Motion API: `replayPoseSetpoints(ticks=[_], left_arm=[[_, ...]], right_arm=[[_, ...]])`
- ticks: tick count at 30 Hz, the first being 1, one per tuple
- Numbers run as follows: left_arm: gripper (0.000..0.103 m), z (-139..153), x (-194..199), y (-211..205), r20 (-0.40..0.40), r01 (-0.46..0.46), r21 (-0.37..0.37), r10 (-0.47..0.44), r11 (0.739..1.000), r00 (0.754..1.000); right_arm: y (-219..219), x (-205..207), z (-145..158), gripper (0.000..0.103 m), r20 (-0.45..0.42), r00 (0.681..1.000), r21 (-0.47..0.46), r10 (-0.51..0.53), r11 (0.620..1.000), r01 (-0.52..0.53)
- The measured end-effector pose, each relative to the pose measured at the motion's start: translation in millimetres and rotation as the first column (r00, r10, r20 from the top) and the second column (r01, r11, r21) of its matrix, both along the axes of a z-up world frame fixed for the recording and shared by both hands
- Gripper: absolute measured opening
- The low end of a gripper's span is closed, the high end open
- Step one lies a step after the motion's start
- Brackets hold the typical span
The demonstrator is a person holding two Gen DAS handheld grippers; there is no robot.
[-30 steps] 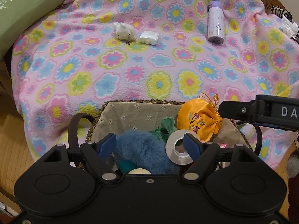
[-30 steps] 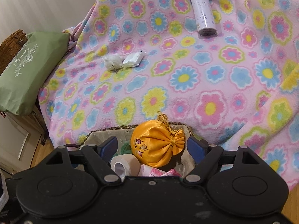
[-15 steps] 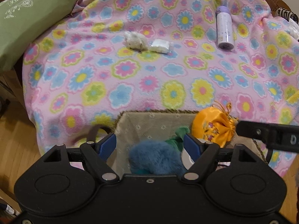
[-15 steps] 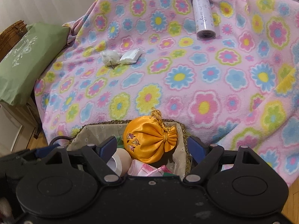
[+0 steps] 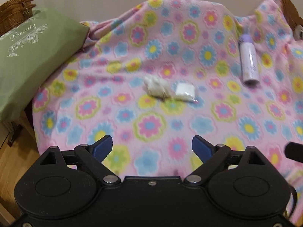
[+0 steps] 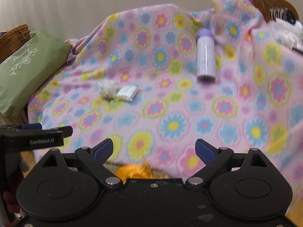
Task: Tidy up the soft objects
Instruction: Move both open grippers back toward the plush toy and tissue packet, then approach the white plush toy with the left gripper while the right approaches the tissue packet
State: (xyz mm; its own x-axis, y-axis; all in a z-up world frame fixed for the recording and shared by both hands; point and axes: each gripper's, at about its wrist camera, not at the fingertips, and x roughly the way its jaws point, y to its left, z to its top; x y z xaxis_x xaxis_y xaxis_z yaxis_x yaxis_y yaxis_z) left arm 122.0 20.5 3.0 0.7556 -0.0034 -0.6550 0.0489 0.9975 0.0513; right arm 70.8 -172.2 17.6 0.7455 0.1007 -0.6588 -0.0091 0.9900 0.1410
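Both grippers empty, raised over flowered blanket (image 5: 151,124).

- Left gripper (image 5: 152,147): jaws spread, just been opening, nothing between them; aimed toward white fluffy bundle (image 5: 156,88), judged next pick.
- Right gripper (image 6: 154,149): jaws spread, just been opening, nothing held.
- White packet (image 5: 185,92) touching or just beside bundle; too blurred to settle.
- Orange pouch (image 6: 136,172) glimpsed at lower edge of right view, apparently already stowed in basket.
- Purple bottle (image 6: 205,56) lying flat, well apart; rigid, probably left aside.
- Green pillow (image 5: 34,56) at blanket's left edge.
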Motion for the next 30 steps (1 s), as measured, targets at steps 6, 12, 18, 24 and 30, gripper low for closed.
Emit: replayPoseSetpoints(ticks=[6, 12, 18, 24, 30], left_arm=[[0.089, -12.7, 31.3, 1.0, 0.017, -0.011, 0.040, 0.010, 0.999, 1.000], [0.089, -29.7, 50.6, -4.0, 0.041, 0.024, 0.081, -0.028, 0.996, 0.999], [0.090, -43.4, 69.3, -6.7, 0.047, 0.053, 0.094, -0.058, 0.994, 0.997], [0.090, -55.5, 95.2, -1.8, 0.028, 0.040, 0.066, -0.042, 0.997, 0.999], [0.090, -70.1, 126.4, 5.1, 0.014, 0.012, 0.071, -0.013, 0.997, 1.000]], right_arm=[[2.1, 22.9, -10.0, 0.103, 0.008, 1.000, -0.048, 0.021, 0.999, -0.020], [11.7, 36.8, -26.4, 0.103, -0.009, 0.999, -0.086, 0.050, 0.995, -0.051], [18.8, 55.8, -36.9, 0.103, -0.027, 0.996, -0.110, 0.079, 0.991, -0.082], [22.3, 85.0, -46.6, 0.103, -0.050, 0.995, -0.117, 0.089, 0.989, -0.095], [26.9, 114.7, -55.0, 0.103, -0.068, 0.993, -0.141, 0.094, 0.985, -0.103]])
